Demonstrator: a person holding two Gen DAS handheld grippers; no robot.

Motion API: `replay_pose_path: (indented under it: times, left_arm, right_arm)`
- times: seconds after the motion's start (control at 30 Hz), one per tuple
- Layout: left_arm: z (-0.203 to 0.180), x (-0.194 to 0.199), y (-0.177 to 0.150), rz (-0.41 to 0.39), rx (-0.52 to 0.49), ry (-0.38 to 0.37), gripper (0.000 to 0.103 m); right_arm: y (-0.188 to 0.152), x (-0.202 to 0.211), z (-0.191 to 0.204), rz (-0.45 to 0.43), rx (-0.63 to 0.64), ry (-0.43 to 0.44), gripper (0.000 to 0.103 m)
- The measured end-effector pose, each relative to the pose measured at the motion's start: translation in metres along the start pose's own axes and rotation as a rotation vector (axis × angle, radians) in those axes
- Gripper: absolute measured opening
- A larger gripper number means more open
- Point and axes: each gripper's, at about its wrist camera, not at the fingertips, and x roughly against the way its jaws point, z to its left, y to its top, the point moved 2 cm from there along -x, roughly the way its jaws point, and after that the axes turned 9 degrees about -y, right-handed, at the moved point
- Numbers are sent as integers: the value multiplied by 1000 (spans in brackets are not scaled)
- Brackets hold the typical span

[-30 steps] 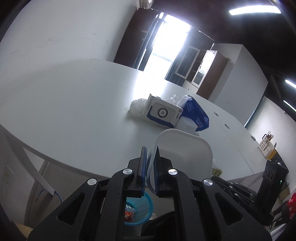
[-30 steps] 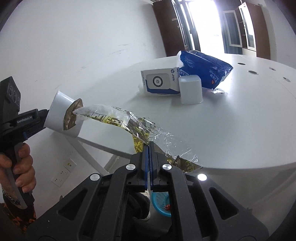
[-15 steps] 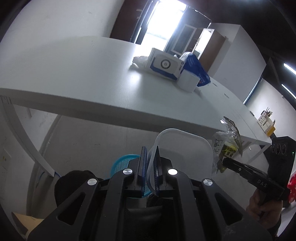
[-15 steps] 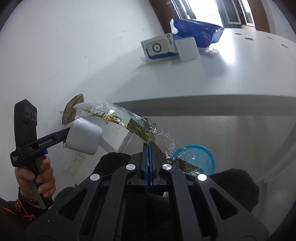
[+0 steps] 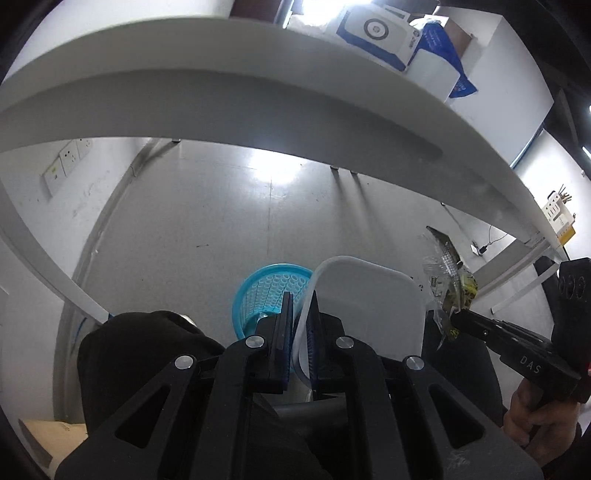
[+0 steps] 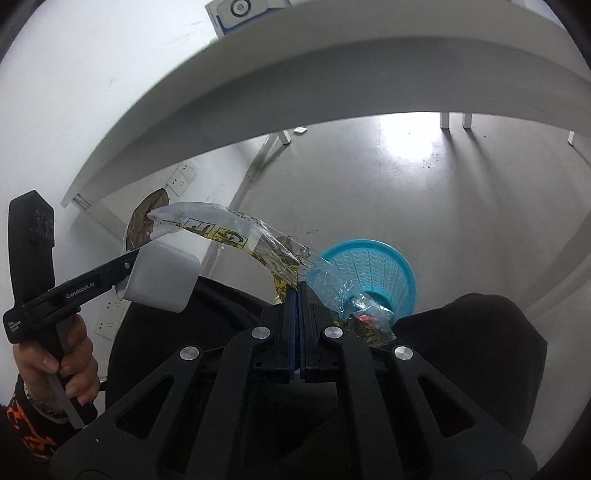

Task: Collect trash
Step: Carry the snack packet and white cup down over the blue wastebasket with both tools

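White table (image 5: 258, 96) arcs across the top of both views, seen from below its edge; floor (image 5: 221, 221) grey underneath. On the tabletop, far off, a white-and-blue box (image 5: 373, 35), a white container (image 5: 430, 75) just beside it and a blue bag (image 5: 443, 44) behind. Blue mesh basket (image 6: 373, 280) stands on the floor under the table, some wrappers visible inside at its near side. Left gripper (image 5: 299, 325) is clamped on the rim of a white cup (image 5: 365, 306); cup wall sits between the two blue pads, cup body extends up and right of the fingers, and in the left wrist view the cup overlaps the basket's right edge. From the right wrist view the same cup (image 6: 159, 280) is held out at the left, apart from the basket, with a brown lid-like disc (image 6: 142, 225) at its far end. Right gripper (image 6: 298, 295) is closed tight on a clear plastic wrapper (image 6: 236, 236) with yellow-black print; pinch point is mid-length, one end arches left to touch the cup mouth, the other end crumples right, hanging in front of the basket. Wall sockets (image 6: 181, 179) on the wall behind.
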Motion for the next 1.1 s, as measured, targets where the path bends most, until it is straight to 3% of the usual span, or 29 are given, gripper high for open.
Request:
replay_pose_path:
  times: [0.13,0.23,0.47,0.83,1.1]
  left_arm:
    - [12,-26,0,35,1,42,6]
    - [27,-49,8,115,91,10,6]
    - [51,-94,18,192,161,55,6]
    - [45,-130,7,232,82,98,6]
    - [52,-163,10,294,119,72,6]
  right_arm:
    - [0,-24,-11,42,-37,-17,1]
    - [-1,-40,-16,68,-48,-35,1]
    - [-2,-77,-23,112,-57,-98,1]
    - [10,-123,-28,162,-47,-149,1]
    - [15,-168,-43,260,-94,-145,1]
